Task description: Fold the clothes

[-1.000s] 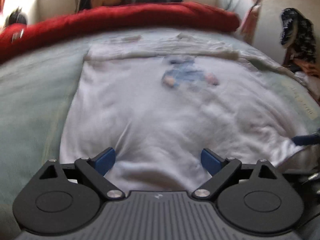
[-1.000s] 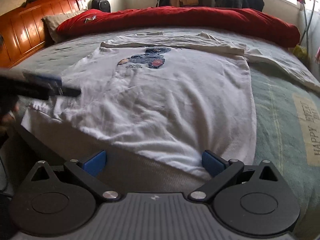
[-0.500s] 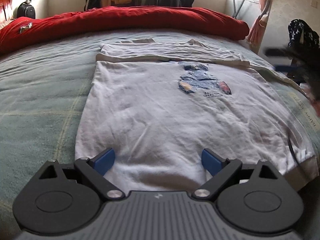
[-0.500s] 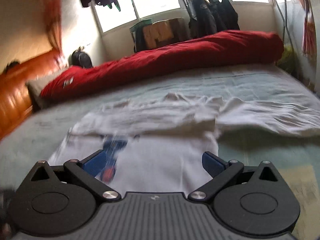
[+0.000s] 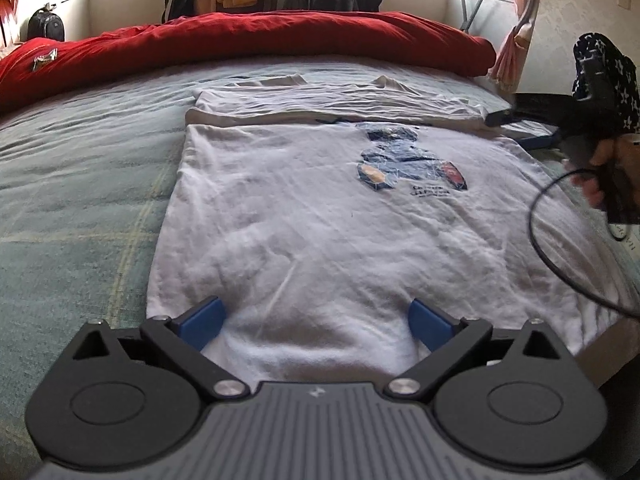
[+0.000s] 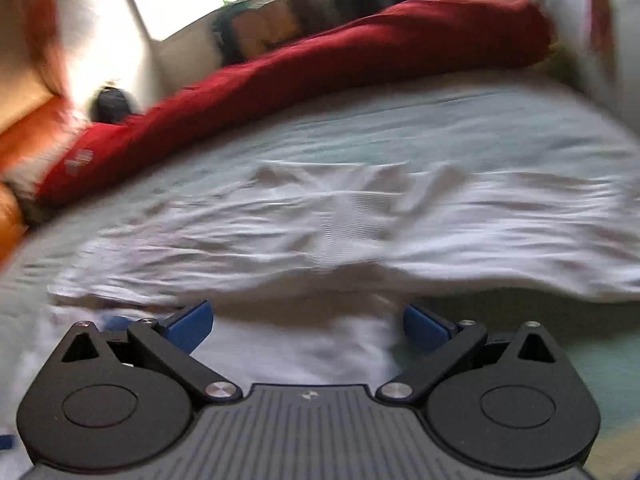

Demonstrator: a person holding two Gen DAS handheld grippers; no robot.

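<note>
The left wrist view is showing a white T-shirt (image 5: 320, 208) lying flat mid-frame on the bed (image 5: 80, 184), top part already folded down. The left tongs (image 5: 316, 320) have just been opening, gripping nothing. The right tongs (image 6: 306, 326) are gaping empty. Most folding is waiting.

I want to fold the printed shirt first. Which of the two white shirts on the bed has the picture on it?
The near shirt, under the left gripper: it has a blue print on its chest. The far shirt lies plain white beyond it, towards the red duvet.
</note>
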